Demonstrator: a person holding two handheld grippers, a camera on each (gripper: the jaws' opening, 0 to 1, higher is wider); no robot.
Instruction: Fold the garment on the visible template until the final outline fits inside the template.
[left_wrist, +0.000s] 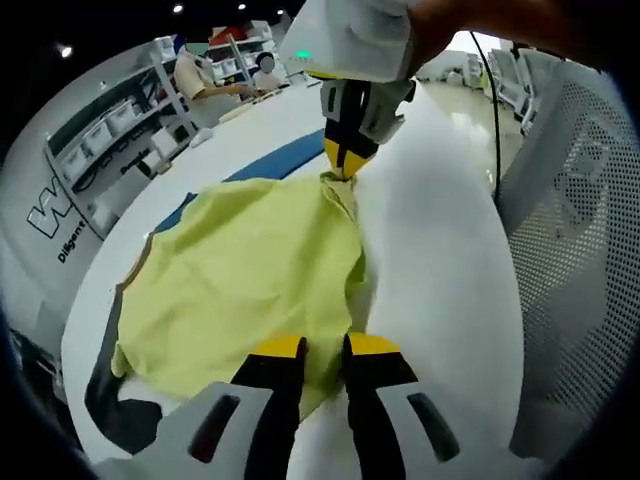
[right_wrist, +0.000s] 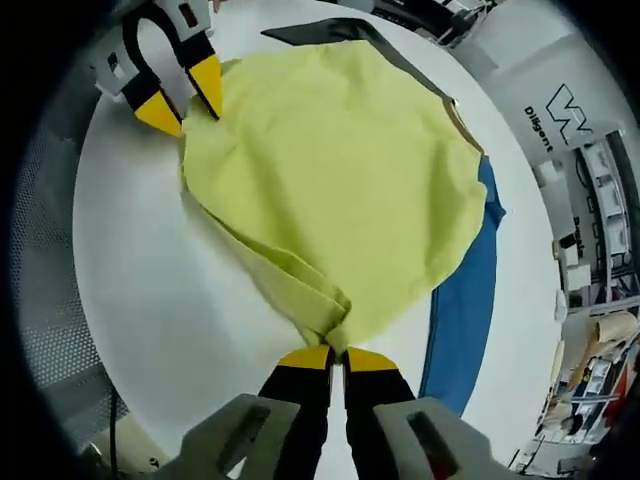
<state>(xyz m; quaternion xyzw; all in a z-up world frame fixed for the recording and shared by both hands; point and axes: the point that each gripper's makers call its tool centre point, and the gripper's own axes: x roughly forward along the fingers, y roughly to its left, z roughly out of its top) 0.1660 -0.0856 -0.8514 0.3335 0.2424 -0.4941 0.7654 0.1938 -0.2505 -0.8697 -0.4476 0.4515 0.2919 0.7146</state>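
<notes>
**Holding a yellow garment at two corners over a white table**

Left gripper view: pinching the near edge of the yellow garment (left_wrist: 240, 290), left gripper (left_wrist: 322, 348) with yellow-tipped jaws drawn close together and cloth caught between them. Spread across the white table (left_wrist: 440, 270), garment lying over a blue template (left_wrist: 270, 160) and a dark grey panel (left_wrist: 120, 415), both peeking out at its far and near edges. Opposite, right gripper (left_wrist: 345, 160) reaching down from above, jaws closed on the far corner of the fabric. Beyond the table, storage shelves (left_wrist: 120, 130) with bins and seated people (left_wrist: 225, 75); a perforated grey surface (left_wrist: 590, 240) along the right.

Right gripper view: clamping a bunched, folded corner of the garment (right_wrist: 340, 170), right gripper (right_wrist: 335, 357) with jaws nearly touching. Blue template (right_wrist: 465, 300) showing along the right edge of the cloth, dark panel (right_wrist: 330, 30) at the far end. Left gripper (right_wrist: 185, 95) at upper left, jaws at the fabric's edge; grip there cannot be told from this angle.
</notes>
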